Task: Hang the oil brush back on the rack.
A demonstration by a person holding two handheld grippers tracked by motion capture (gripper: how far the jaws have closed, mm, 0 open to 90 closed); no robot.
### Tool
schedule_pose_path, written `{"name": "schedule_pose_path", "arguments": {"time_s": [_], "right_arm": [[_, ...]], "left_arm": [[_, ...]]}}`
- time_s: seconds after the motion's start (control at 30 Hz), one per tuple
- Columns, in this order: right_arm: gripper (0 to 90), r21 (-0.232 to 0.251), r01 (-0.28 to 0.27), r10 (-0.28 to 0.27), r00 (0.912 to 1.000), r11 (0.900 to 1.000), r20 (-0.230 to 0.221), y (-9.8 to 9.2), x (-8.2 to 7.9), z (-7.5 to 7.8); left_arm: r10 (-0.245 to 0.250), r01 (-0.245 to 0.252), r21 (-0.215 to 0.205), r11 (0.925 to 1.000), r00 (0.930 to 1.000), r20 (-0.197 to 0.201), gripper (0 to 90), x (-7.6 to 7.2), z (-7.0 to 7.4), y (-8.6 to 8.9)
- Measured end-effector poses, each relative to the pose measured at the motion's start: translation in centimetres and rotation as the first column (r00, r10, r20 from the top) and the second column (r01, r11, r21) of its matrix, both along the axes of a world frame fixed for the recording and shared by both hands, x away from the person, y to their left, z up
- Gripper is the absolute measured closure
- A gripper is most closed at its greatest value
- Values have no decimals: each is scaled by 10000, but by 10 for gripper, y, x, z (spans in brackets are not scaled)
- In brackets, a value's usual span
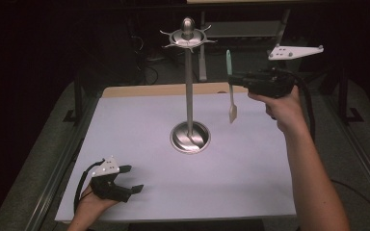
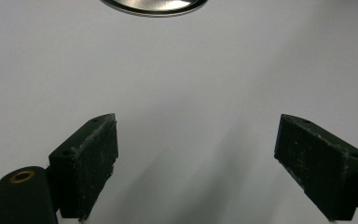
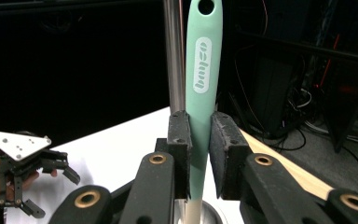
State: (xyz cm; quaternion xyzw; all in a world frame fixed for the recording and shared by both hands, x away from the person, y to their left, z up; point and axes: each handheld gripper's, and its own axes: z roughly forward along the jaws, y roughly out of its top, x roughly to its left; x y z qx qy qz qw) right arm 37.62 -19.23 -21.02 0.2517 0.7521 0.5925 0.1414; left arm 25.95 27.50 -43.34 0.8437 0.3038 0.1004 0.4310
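Note:
A mint-green handled utensil point(image 1: 229, 72) with a pale lower end hangs upright in the air, to the right of a tall steel hook stand point(image 1: 189, 72). My right gripper point(image 1: 236, 79) is shut on its handle and points left toward the stand. In the right gripper view the green handle point(image 3: 200, 84) stands pinched between the two pads, with the stand's pole point(image 3: 173, 56) just behind it. The stand's round base point(image 1: 190, 137) rests mid-table. My left gripper point(image 1: 131, 179) rests low at the table's front left, open, with nothing between its fingers point(image 2: 91, 158).
The white table top point(image 1: 250, 178) has a wooden strip along its far edge point(image 1: 139, 90). The stand's hook ring point(image 1: 188, 37) spreads out at the top of the pole. Dark frames and cables lie beyond the table. The stand's base point(image 2: 154, 4) shows ahead of the left gripper.

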Motion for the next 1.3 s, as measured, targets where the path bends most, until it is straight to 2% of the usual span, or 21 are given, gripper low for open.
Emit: {"name": "schedule_pose_path", "arguments": {"time_s": [0.2, 0.53, 1.3], "right_arm": [[785, 59, -256, 255, 9995, 9997, 159, 5, 5, 12], [785, -129, -444, 448, 9986, 9989, 290, 14, 11, 26], [785, -517, -471, 476, 9988, 9975, 84, 26, 18, 25]], "left_arm": [[7, -7, 11, 10000, 10000, 12, 131, -1, 0, 0], [-15, 15, 46, 10000, 10000, -24, 131, -1, 0, 0], [-11, 11, 5, 10000, 10000, -73, 131, -2, 0, 0]]}}
